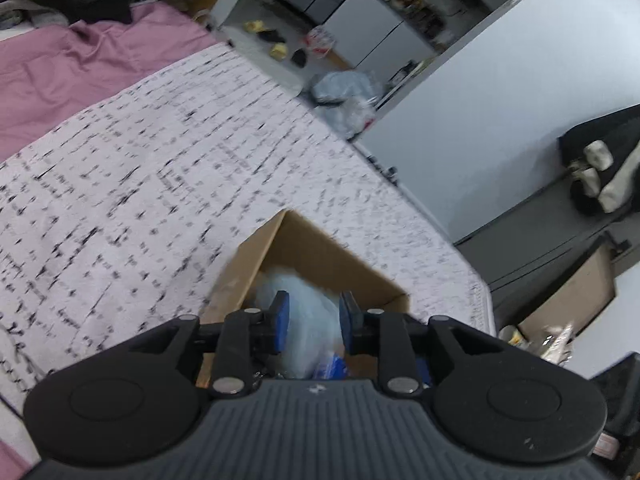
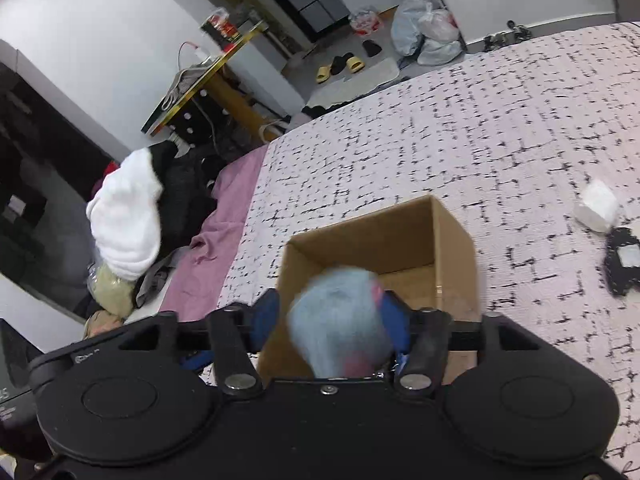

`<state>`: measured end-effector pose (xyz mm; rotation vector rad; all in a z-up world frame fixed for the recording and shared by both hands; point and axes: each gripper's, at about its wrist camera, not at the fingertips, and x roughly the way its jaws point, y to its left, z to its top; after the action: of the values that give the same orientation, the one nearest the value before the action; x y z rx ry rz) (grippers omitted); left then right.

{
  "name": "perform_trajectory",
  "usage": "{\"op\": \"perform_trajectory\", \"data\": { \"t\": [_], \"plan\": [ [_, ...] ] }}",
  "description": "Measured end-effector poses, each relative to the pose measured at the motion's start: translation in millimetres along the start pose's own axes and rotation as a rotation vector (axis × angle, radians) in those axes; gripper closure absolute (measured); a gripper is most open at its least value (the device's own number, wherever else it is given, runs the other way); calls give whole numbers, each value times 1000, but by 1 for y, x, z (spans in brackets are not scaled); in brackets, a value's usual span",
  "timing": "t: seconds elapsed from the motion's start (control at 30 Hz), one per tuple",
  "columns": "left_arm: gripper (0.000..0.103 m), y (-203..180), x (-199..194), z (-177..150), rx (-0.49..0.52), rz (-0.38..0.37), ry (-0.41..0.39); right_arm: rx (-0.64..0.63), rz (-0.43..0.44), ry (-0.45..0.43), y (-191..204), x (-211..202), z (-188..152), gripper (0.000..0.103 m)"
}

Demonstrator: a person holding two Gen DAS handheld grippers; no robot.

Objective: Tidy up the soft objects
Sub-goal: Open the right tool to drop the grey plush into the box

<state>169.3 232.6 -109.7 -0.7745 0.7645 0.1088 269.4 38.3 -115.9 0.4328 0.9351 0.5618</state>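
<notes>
An open cardboard box [image 1: 320, 256] sits on the patterned white bedspread [image 1: 160, 168]. My left gripper [image 1: 313, 314] hovers over the box with its blue pads [image 1: 281, 314] apart; a pale blue soft thing [image 1: 308, 320] lies in the box between and below them, untouched as far as I can tell. In the right wrist view the same box [image 2: 400, 236] lies just ahead. My right gripper [image 2: 332, 320] holds a fluffy light-blue soft toy [image 2: 340, 324] with pink patches between its blue pads, above the box's near edge. The toy is blurred.
A white soft pad [image 2: 598, 205] and a black frame-like object [image 2: 626, 258] lie on the bedspread at right. A pink sheet [image 2: 216, 248], white towel [image 2: 126, 216] and dark clothes are piled at left. Slippers and plastic bags [image 2: 428, 28] lie on the floor beyond the bed.
</notes>
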Motion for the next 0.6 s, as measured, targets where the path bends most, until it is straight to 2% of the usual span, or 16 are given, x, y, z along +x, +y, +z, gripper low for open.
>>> {"op": "perform_trajectory", "data": {
  "t": [0.07,0.13,0.27,0.33,0.6],
  "plan": [
    [71,0,0,-2,3,0,9,-6,-4,0,-5,-8,-2,42],
    [55,-6,-3,-4,22,10,3,1,-17,0,-11,-15,-1,39],
    [36,-22,-8,-10,69,34,-18,-2,-43,-19,-20,-36,1,32],
    [28,-30,-9,-12,94,42,-24,-9,-59,-27,-25,-46,4,24],
    [16,-75,-8,-34,230,95,-39,-8,-123,-64,-55,-87,14,15]
  ]
}}
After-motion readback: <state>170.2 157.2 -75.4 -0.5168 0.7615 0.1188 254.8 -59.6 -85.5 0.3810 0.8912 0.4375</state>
